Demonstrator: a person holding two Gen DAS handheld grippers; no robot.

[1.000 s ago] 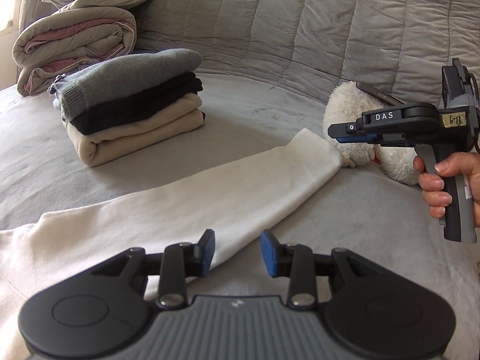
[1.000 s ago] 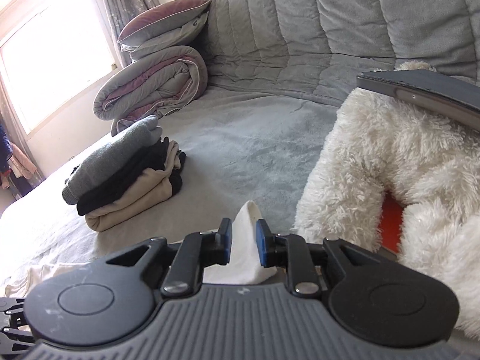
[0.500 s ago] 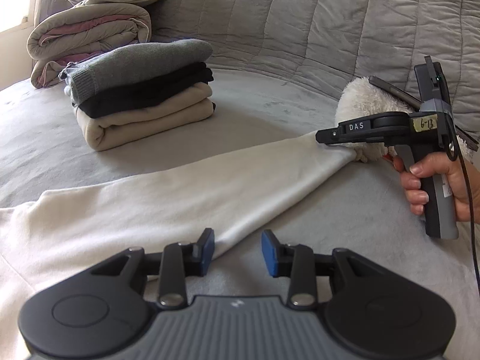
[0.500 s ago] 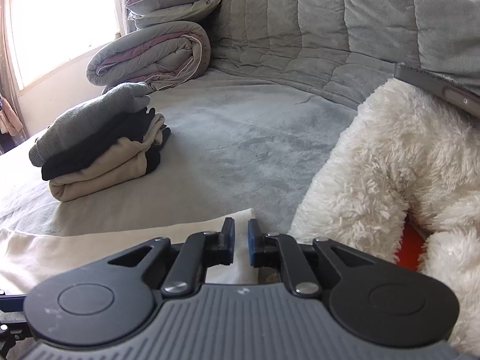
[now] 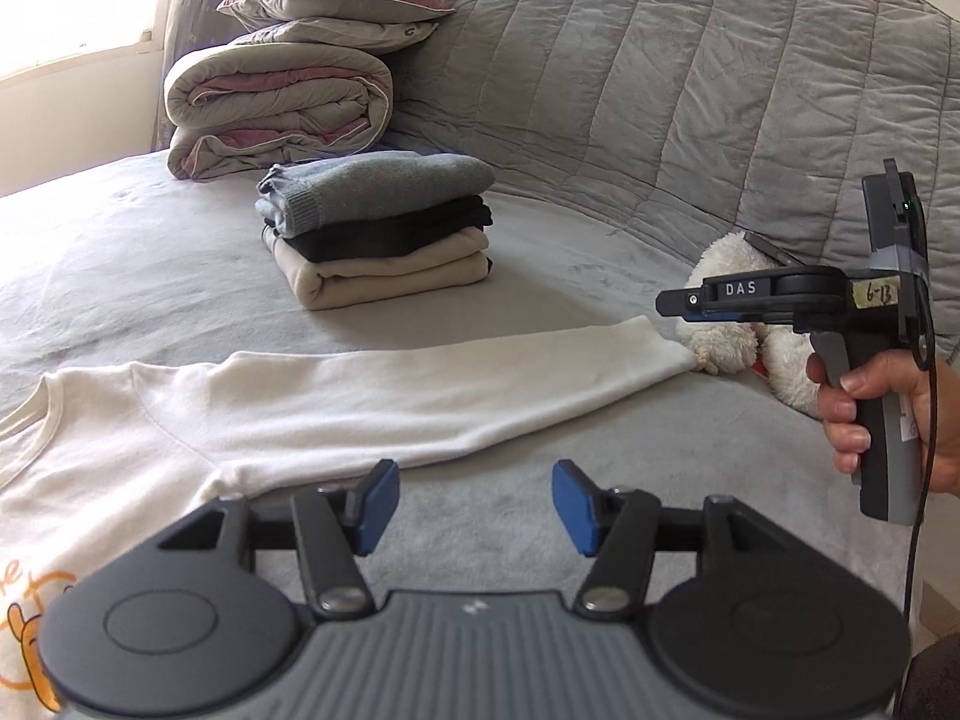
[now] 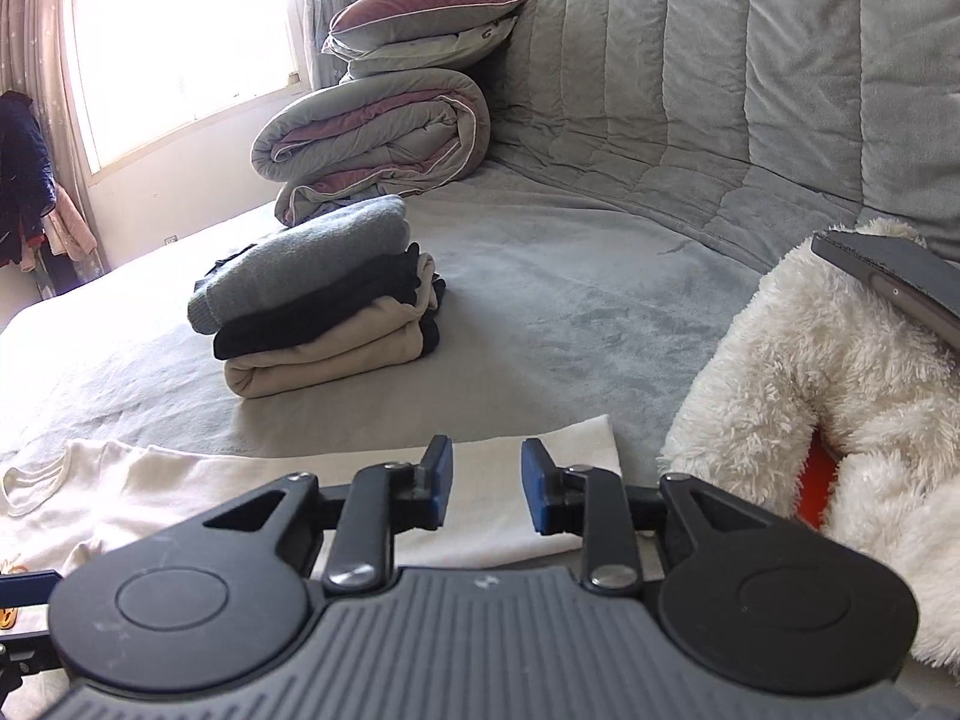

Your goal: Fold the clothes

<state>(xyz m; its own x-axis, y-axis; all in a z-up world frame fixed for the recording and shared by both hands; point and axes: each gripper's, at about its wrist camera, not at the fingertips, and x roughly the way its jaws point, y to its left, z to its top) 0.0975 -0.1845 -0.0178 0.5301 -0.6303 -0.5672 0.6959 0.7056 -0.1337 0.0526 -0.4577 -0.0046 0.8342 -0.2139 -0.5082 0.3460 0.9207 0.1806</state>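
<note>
Grey bed (image 5: 540, 480): white shirt (image 5: 360, 396) sleeve flat, edge free; both hand-held grippers, left (image 5: 468, 504) & right (image 6: 480, 483), opening, empty.

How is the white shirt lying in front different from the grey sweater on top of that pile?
The white shirt lies spread flat on the bed, one sleeve stretched out; the grey sweater is folded. The white shirt lies alone, while the grey sweater tops a pile of folded clothes. Both are long-sleeved tops.
</note>
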